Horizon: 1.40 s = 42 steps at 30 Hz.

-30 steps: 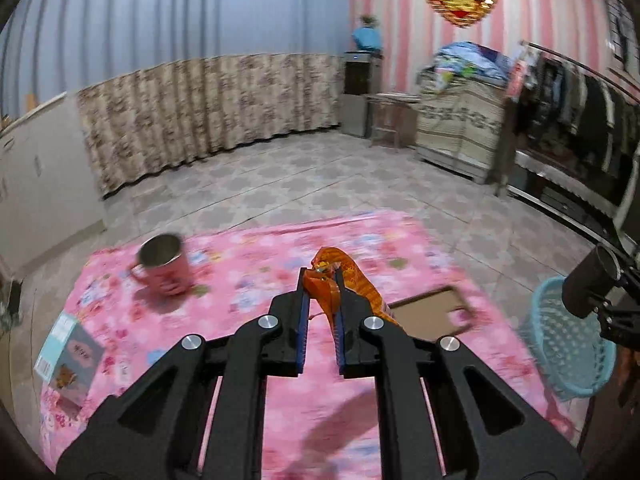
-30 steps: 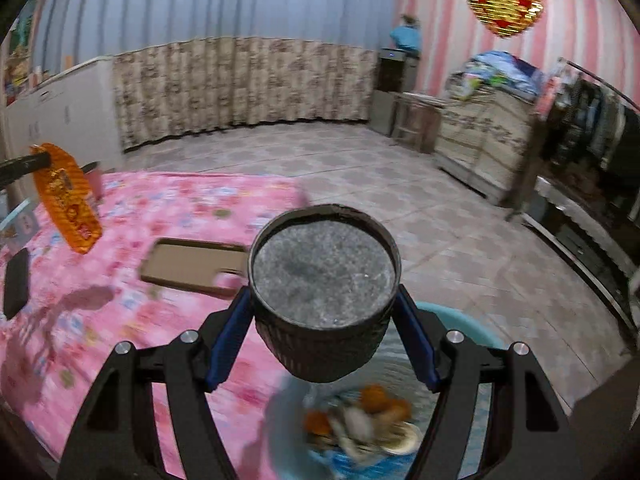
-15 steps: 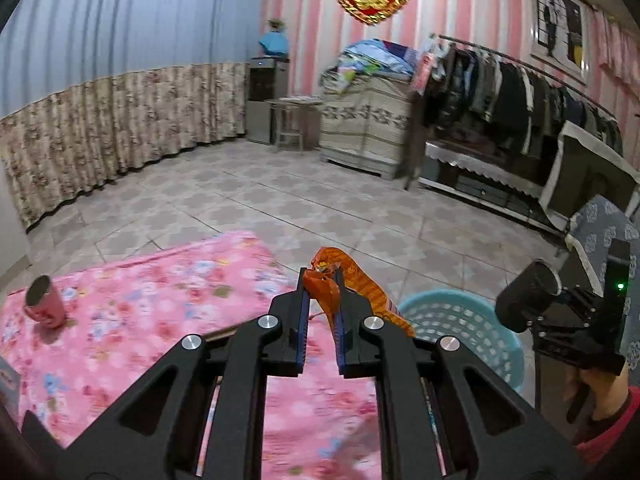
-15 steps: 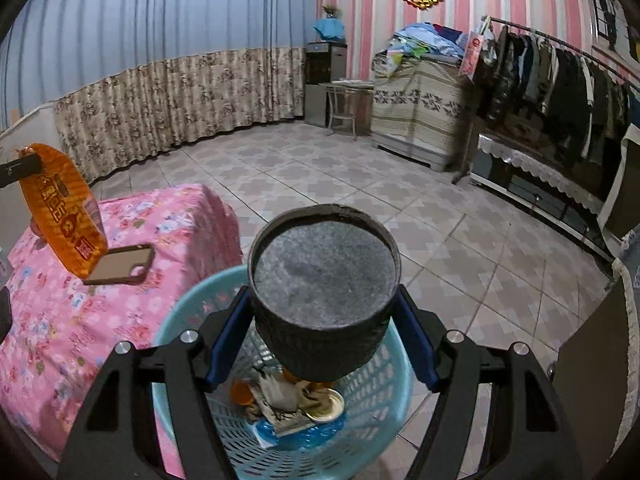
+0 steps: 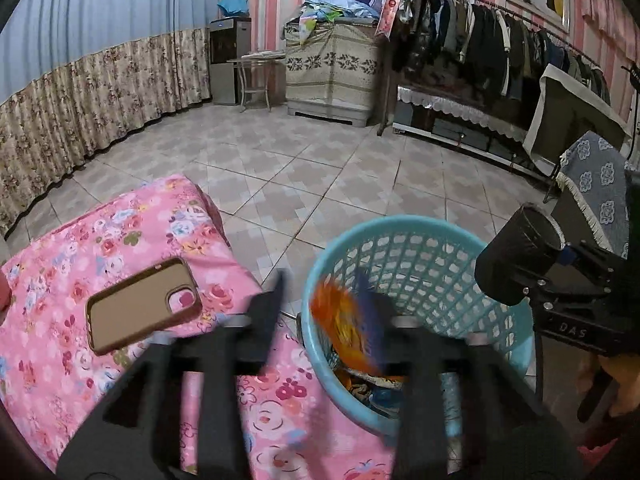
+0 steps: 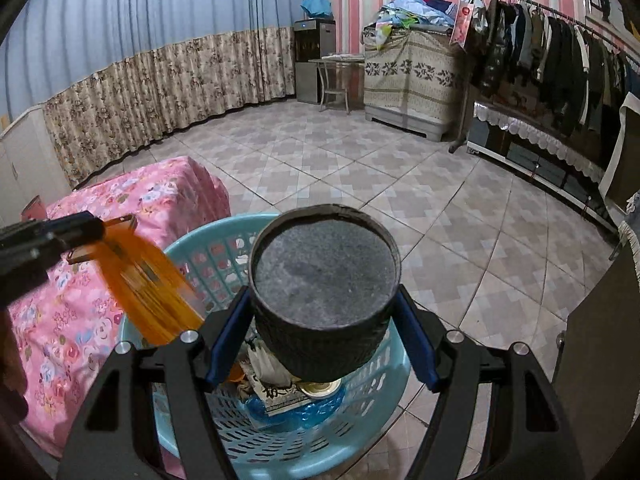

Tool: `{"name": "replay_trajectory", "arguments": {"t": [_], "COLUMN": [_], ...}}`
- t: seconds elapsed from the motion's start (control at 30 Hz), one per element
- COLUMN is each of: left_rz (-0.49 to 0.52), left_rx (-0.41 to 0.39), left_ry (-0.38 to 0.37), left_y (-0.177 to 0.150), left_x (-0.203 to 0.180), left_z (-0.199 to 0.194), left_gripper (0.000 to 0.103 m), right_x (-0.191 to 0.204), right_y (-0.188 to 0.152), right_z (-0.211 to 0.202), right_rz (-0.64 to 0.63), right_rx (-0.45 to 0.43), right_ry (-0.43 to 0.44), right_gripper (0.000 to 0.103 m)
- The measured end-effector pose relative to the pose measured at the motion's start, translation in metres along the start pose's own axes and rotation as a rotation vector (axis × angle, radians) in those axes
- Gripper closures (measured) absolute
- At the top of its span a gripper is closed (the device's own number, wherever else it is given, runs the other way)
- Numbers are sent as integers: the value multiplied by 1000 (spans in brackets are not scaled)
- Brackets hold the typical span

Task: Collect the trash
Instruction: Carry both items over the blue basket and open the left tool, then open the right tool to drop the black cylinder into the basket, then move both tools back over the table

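My left gripper (image 5: 320, 292) hangs over the rim of the light blue mesh basket (image 5: 400, 224), blurred, its jaws opening. The orange snack wrapper (image 5: 344, 320) is between them, loose and blurred, above the trash in the basket. The right wrist view shows the same wrapper (image 6: 148, 292) streaking down from the left gripper (image 6: 60, 232) toward the basket (image 6: 192, 240). My right gripper (image 6: 322, 300) is shut on a dark ribbed cup (image 6: 324, 292) with grey contents, held upright above the basket. That cup (image 5: 516, 256) shows at the right in the left wrist view.
A low table under a pink floral cloth (image 5: 60, 360) stands left of the basket, with a brown phone case (image 5: 144, 304) lying on it. Tiled floor (image 5: 320, 168) stretches beyond. A clothes rack (image 5: 500, 52) and covered cabinets line the far wall.
My left gripper swung right from over the pink table to above the basket, and its jaws parted from the wrapper. My right gripper carried the cup over the basket.
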<state>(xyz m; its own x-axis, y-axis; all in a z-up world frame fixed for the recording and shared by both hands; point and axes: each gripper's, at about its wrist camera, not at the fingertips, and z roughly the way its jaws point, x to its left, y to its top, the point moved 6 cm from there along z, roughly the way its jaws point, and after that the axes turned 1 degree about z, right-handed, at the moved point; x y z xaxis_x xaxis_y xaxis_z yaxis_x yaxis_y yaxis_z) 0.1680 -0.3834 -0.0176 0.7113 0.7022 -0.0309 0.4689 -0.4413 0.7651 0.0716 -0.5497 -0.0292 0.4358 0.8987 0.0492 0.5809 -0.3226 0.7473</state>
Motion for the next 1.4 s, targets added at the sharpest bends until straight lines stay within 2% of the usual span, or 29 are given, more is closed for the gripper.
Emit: {"name": "replay_trajectory", "arguments": {"t": [0.03,0.13,0.23,0.27,0.6,0.63,0.7,0.77,0.9,1.0,1.13,1.4], "left_rz": [-2,-9,-43,-53,-98,-99,-110,-121,-131,-170,-208,-259], "left_rx": [-8,-30,-80,-93,-172,-174,-179,-180,-197,-198,-190,-185], "left_ry": [10,32,75,82,213,223,250,274,338,352,367,441], "left_y": [0,0,6,7,-10,-13,-22,-29,-48,-62,-83,-129], "left_x": [1,7,24,29,75,80,90,100,121,139,159,181], "left_z": [-2,-11,-30,-35,-99,-104,-117,-127,-148,-163,-179,-216], "left_gripper": [39,21,8,6,5,5,5,5,5,5,5,5], "right_x": [1,6,12,12,40,42,43,44,55,69,100,206], "right_y": [-1,-3,-7,-6,-11,-12,-11,-13,-17,-13,-4,-13], "right_z": [0,1,4,4,21,24,26,29,33,21,-9,-75], "right_rz": [0,1,3,4,-3,4,19,31,7,-14,-50,-144], "right_rx": [1,7,11,11,18,17,6,6,41,6,-76,-194], "right_ry": [1,4,6,7,12,8,-4,-11,-48,-76,-64,84], "right_gripper": [34,34,33,33,32,29,14,9,9,8,4,4]}}
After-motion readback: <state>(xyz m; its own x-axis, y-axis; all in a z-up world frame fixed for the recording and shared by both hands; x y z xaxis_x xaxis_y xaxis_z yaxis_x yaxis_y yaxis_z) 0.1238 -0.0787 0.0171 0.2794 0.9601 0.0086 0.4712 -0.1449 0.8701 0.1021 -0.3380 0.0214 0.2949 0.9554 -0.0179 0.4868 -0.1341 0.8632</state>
